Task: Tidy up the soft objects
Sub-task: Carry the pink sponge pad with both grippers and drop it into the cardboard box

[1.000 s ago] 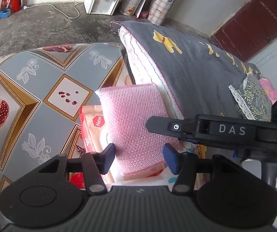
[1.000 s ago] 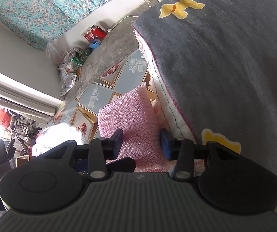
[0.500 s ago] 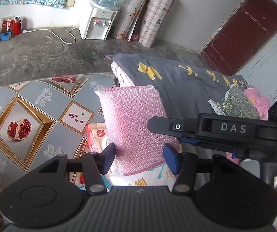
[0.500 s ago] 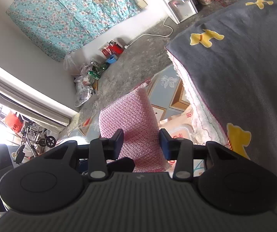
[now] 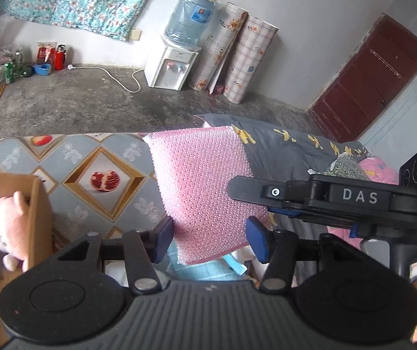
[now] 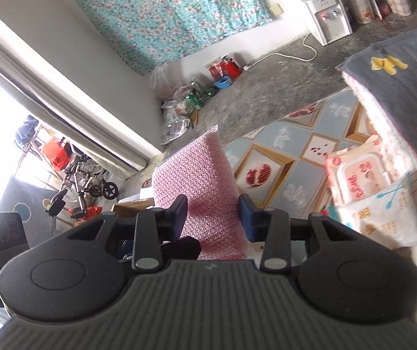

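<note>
Left wrist view: left claw (image 5: 208,239) and right claw (image 6: 212,214) both clamp the pink bubble-wrap pad (image 5: 205,186) above the counter (image 5: 97,157).

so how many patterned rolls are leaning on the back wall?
2, both right of the water dispenser: the floral roll beside it and the checked roll further right. More could be hidden behind them.

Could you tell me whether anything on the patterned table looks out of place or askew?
The wet-wipes pack lies tilted, half wedged against the folded grey blanket, with a soft white packet slumped over its lower edge. Otherwise nothing looks spilled or damaged; the pink bubble-wrap pad is held clear of the table.
</note>
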The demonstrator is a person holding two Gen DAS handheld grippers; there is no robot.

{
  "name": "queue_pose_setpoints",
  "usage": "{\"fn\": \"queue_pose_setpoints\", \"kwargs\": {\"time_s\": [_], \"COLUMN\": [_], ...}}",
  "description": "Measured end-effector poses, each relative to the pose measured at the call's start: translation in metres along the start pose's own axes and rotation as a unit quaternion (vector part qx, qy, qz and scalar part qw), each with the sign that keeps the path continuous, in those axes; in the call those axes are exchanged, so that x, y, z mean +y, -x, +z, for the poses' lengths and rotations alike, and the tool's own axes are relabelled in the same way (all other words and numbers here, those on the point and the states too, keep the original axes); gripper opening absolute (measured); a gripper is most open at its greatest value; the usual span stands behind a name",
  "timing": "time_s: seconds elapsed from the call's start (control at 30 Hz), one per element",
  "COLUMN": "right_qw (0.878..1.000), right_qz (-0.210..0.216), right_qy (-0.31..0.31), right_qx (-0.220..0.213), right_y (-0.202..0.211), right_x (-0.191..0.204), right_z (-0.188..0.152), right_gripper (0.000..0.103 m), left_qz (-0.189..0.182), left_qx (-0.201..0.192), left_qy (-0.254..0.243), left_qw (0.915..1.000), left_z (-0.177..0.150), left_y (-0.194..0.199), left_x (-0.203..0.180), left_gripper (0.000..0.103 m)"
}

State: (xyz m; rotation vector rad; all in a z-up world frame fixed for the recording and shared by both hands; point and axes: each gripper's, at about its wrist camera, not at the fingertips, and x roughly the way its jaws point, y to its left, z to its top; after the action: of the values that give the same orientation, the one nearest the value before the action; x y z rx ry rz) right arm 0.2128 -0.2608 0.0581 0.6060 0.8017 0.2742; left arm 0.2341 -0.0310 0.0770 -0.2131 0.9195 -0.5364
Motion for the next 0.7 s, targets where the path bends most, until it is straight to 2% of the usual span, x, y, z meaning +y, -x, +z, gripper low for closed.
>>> {"fn": "queue_pose_setpoints", "kwargs": {"time_s": [0.17,0.37,0.53,0.7], "right_qw": [0.998,0.989,0.983,0.982], "right_qz": [0.042,0.079,0.068,0.027], "right_qy": [0.022,0.031,0.028,0.032], "right_qx": [0.044,0.12,0.17,0.186], "right_y": [-0.035,-0.103,-0.154,-0.184], "right_x": [0.072,0.145,0.176,0.18], "right_z": [-0.043,-0.101,-0.144,-0.172], "right_gripper": [0.038,0.037,0.037,0.038], "left_qz": [0.049,0.101,0.122,0.109], "left_qx": [-0.023,-0.022,0.002,0.033], "left_qy": [0.036,0.097,0.139,0.16], "left_qw": [0.9979,0.99,0.9828,0.9805], "left_z": [-0.035,-0.076,-0.1,-0.117], "left_y": [0.063,0.113,0.116,0.097], "left_x": [0.05,0.132,0.19,0.227], "left_gripper": [0.055,0.055,0.055,0.055]}}
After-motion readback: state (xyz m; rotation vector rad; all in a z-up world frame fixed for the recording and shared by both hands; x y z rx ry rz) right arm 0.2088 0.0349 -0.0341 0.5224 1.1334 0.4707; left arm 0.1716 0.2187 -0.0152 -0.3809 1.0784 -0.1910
